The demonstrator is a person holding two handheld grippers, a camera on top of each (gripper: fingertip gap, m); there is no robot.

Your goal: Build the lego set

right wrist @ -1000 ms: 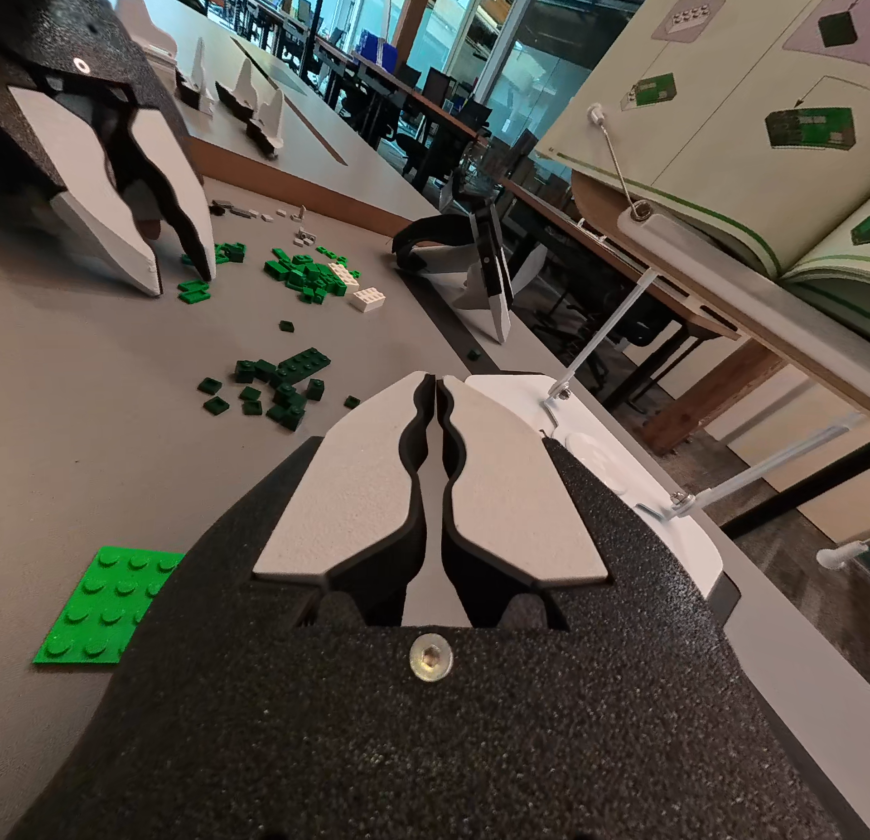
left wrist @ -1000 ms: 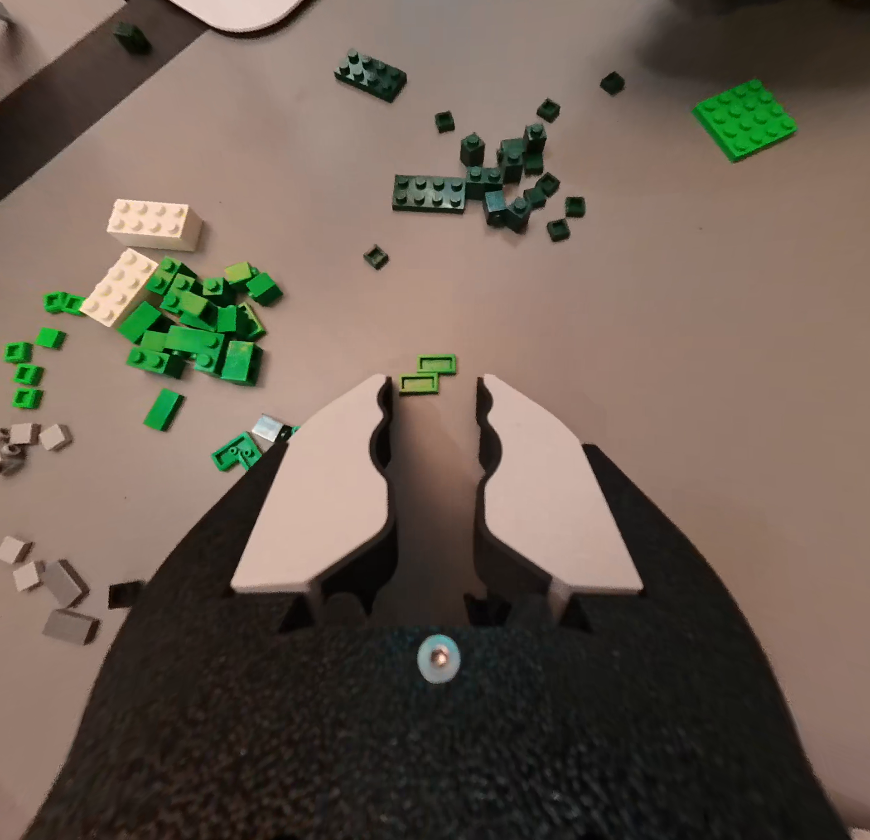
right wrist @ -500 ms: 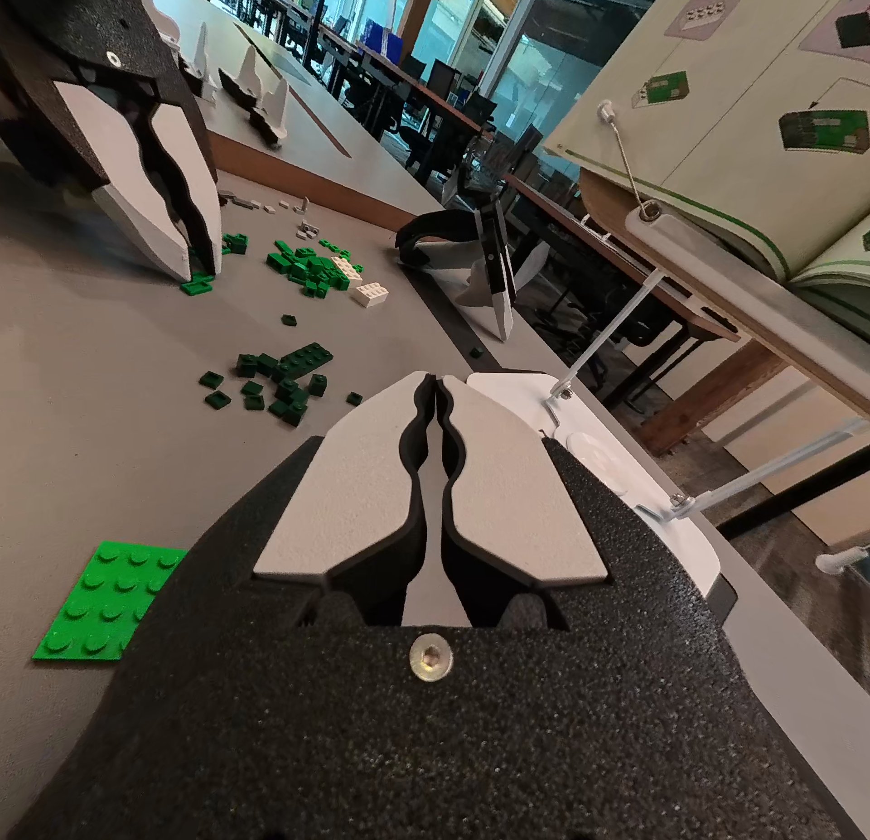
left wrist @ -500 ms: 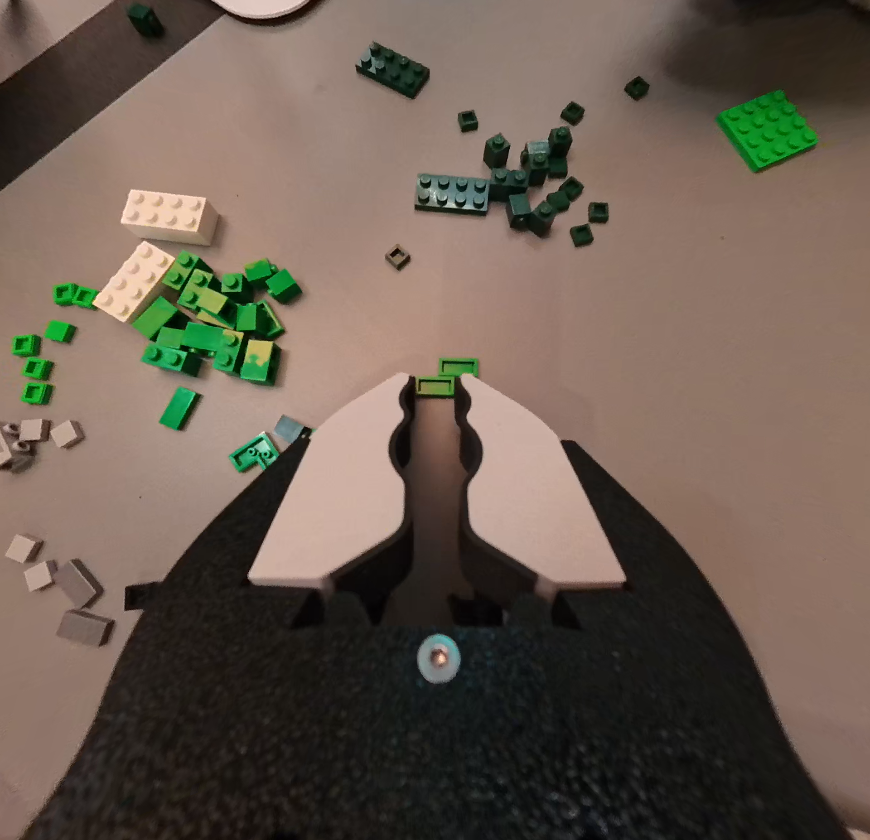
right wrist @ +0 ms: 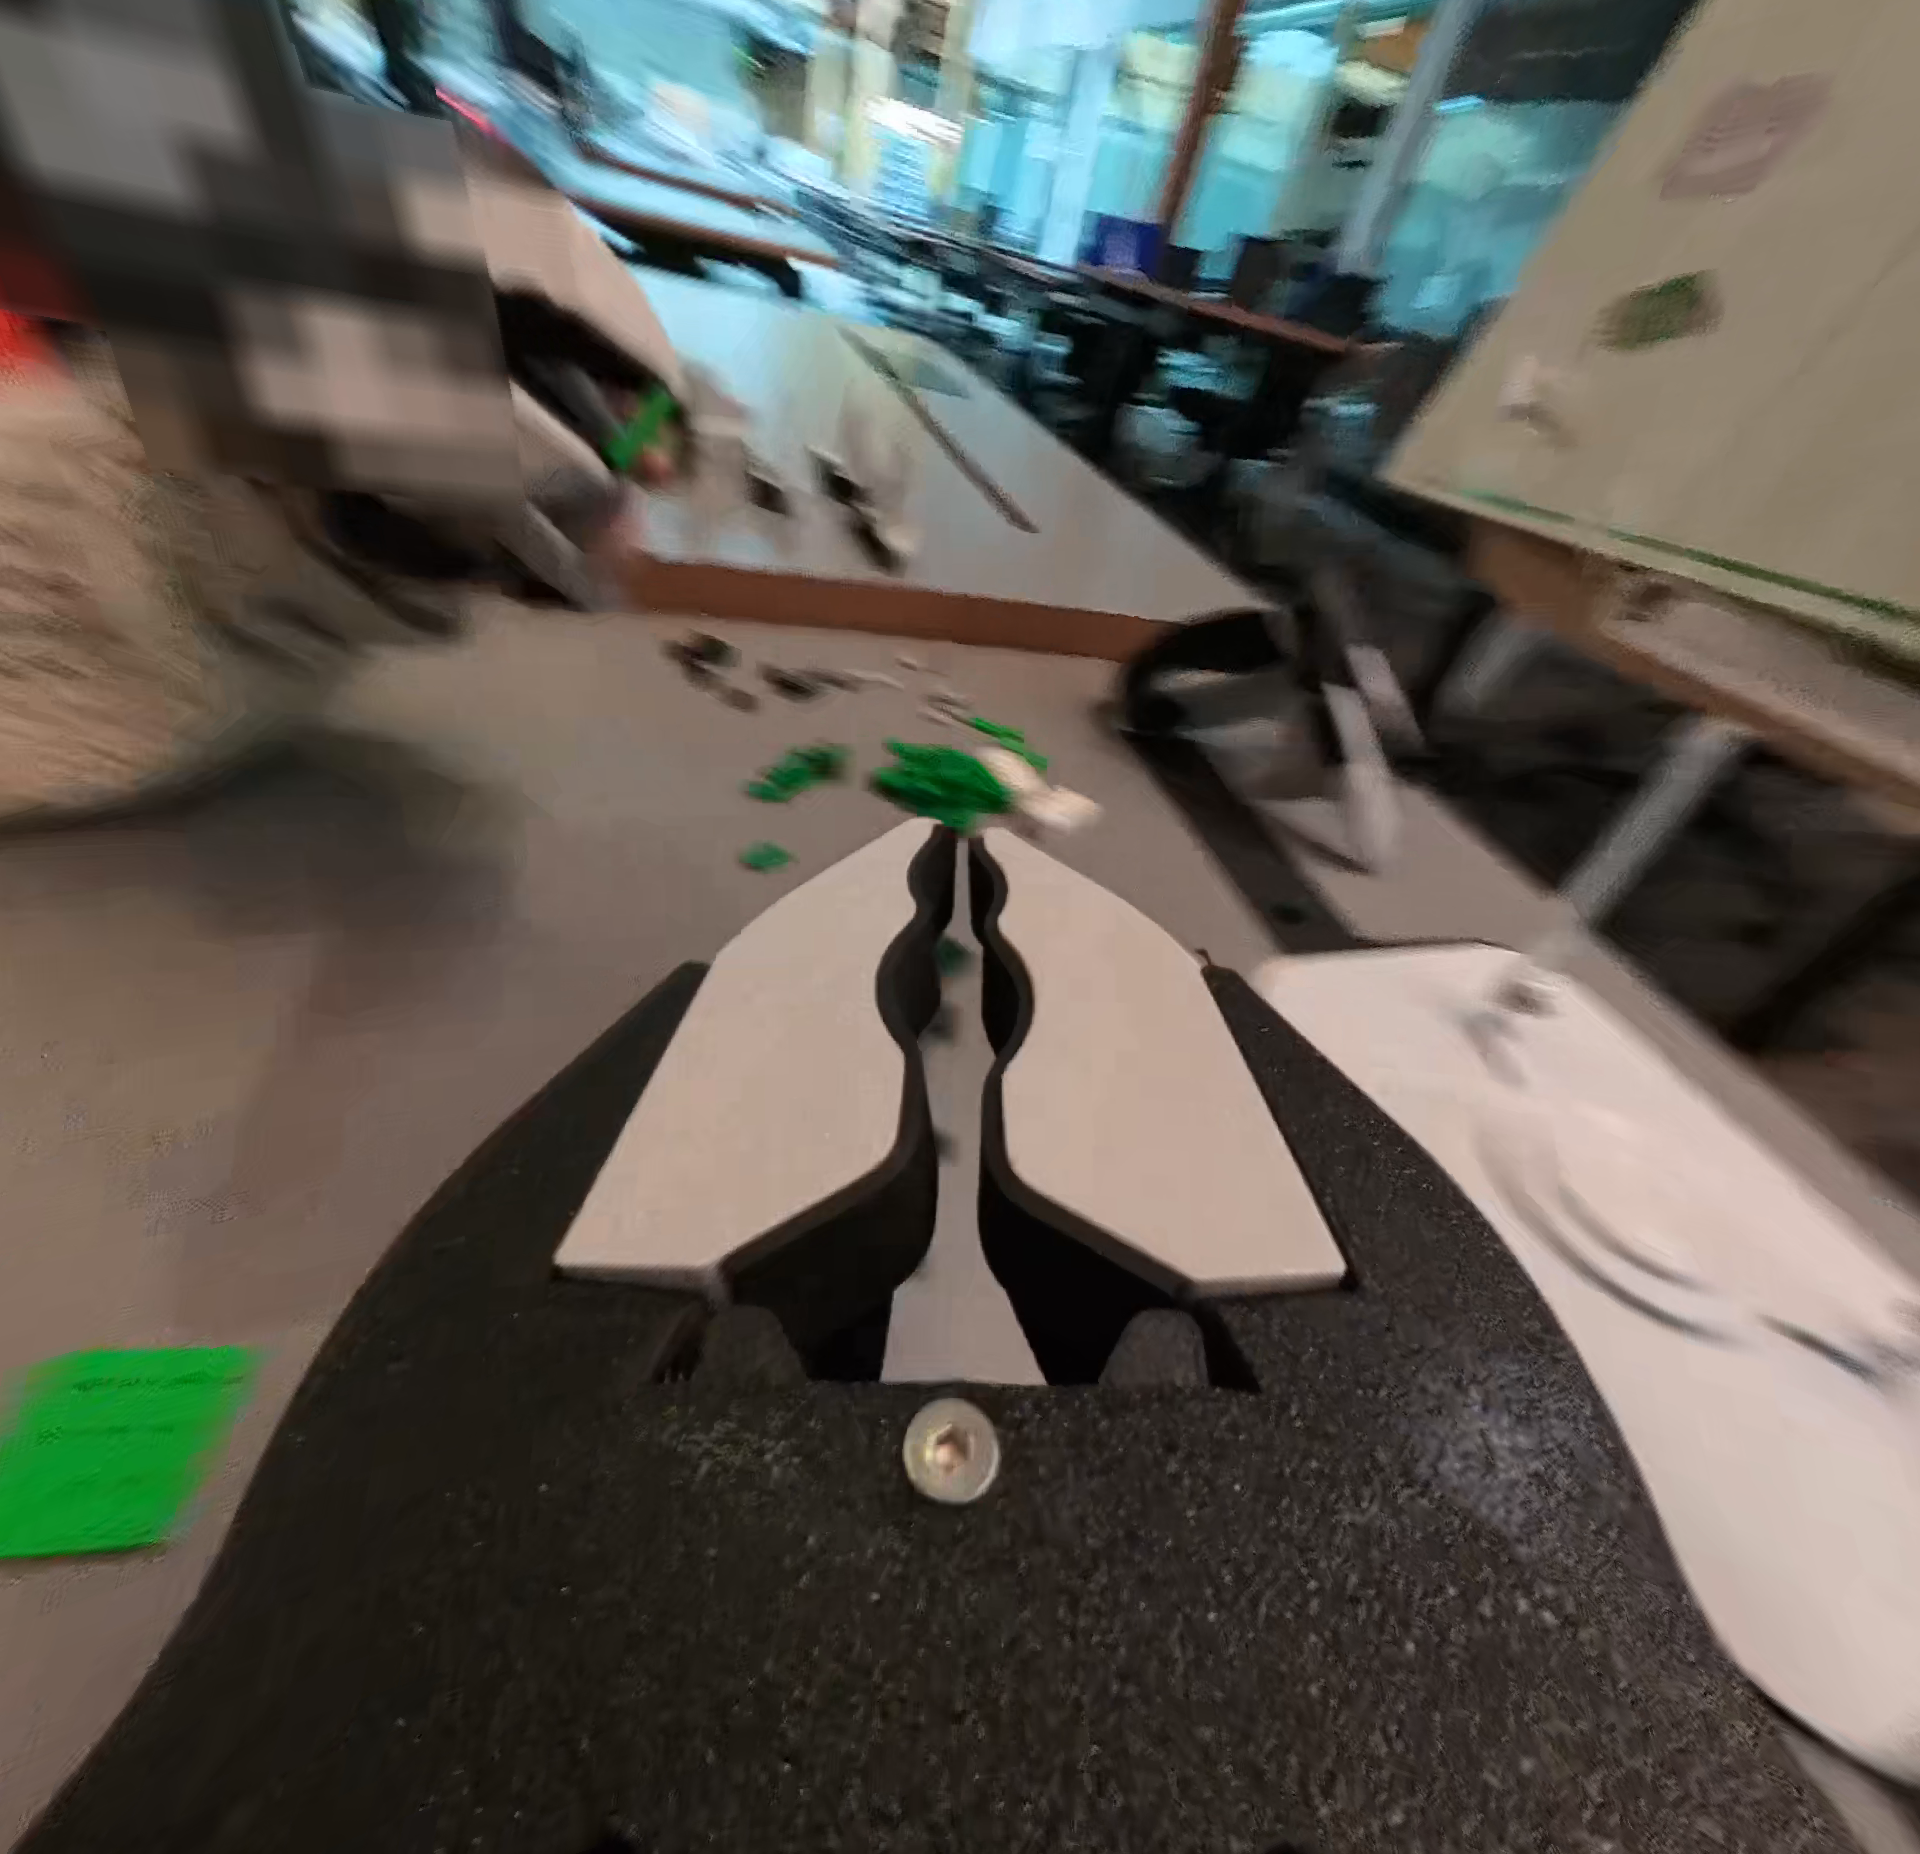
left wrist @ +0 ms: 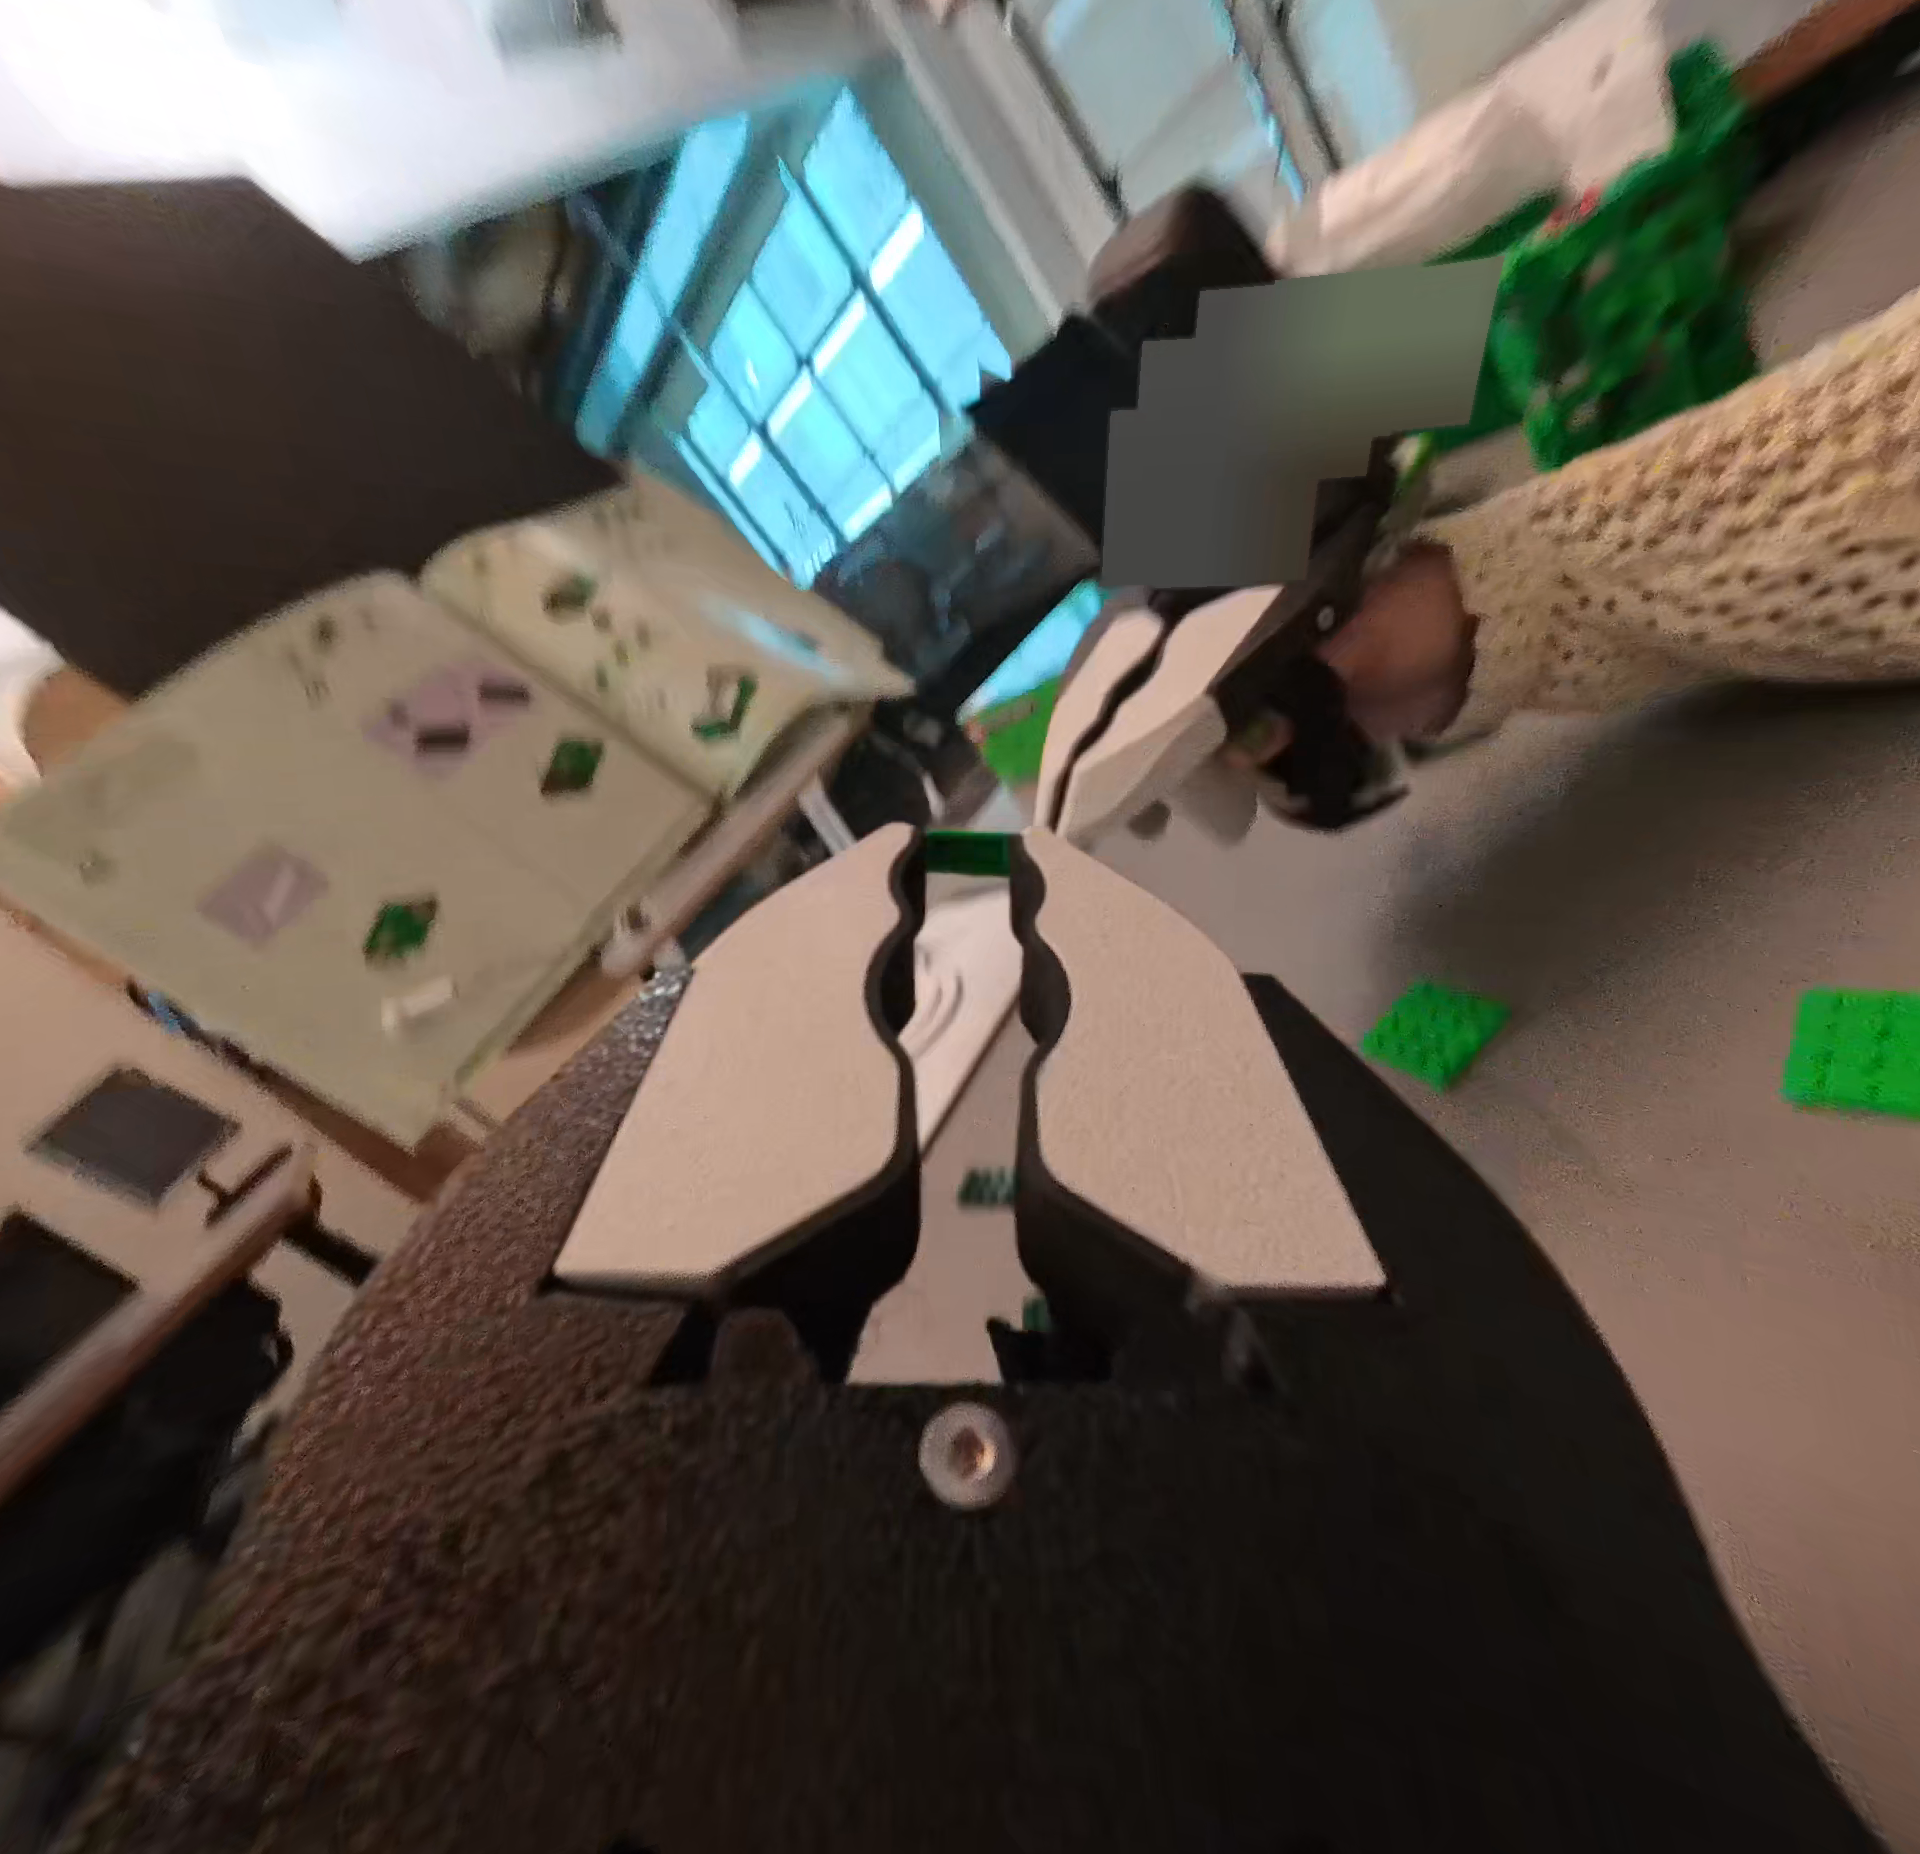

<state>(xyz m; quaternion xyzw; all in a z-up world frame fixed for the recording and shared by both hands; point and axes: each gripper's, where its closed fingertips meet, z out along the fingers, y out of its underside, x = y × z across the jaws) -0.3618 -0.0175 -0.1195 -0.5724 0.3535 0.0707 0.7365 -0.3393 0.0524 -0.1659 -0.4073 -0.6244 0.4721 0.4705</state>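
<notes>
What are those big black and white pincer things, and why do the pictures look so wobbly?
They are grabbing tools that a person holds, one in each hand, each with a camera looking along its two fingers. One picture comes from the left gripper, which pinches a small green Lego piece lifted into the air. The other comes from the right gripper, nearly closed and empty. The blur comes from fast movement. On the grey table lie green plates and a pile of green bricks.

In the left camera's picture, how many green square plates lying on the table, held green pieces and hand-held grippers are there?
Green square plates: 2
Held green piece: 1
Hand-held grippers: 2 (left hand-held gripper, right hand-held gripper)
Total: 5
</notes>
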